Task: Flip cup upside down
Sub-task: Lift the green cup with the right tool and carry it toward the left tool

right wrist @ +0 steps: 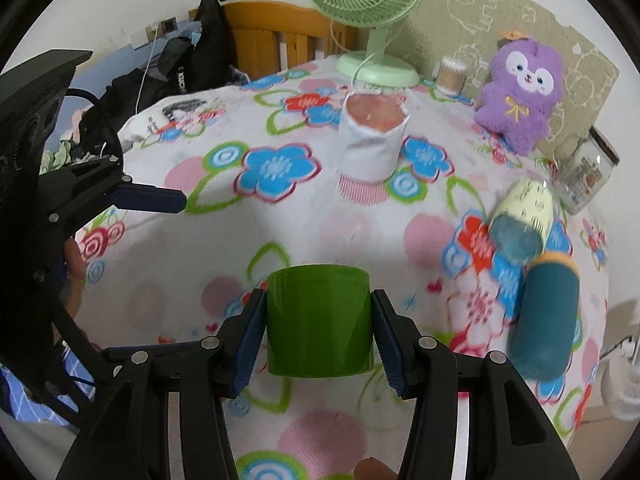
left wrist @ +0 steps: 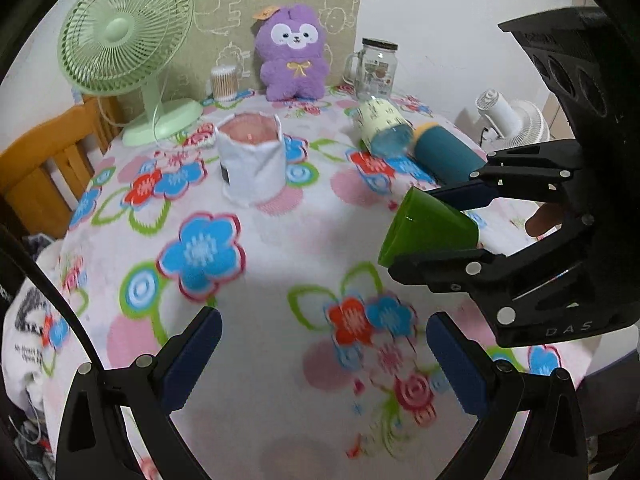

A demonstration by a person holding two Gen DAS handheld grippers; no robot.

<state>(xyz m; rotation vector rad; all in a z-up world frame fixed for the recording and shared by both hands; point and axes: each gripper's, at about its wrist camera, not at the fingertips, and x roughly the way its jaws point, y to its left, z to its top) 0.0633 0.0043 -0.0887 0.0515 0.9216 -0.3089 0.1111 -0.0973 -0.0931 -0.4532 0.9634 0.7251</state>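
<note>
A green plastic cup [right wrist: 319, 320] sits between the blue pads of my right gripper [right wrist: 319, 334], which is shut on it. In the left wrist view the cup [left wrist: 430, 229] is held on its side above the flowered tablecloth, wide mouth toward the left, with the right gripper [left wrist: 416, 232] clamped above and below it. My left gripper [left wrist: 324, 360] is open and empty, hovering over the cloth in front of and left of the cup. It also shows at the left edge of the right wrist view [right wrist: 176, 200].
On the flowered table [left wrist: 256, 288] stand a white fabric pot [left wrist: 251, 156], a green desk fan [left wrist: 128, 40], a purple plush [left wrist: 294, 54], a cotton-swab tub [left wrist: 224, 82] and a glass jar mug [left wrist: 374, 68]. A pale bottle [left wrist: 382, 126] and a teal bottle [left wrist: 448, 152] lie on their sides.
</note>
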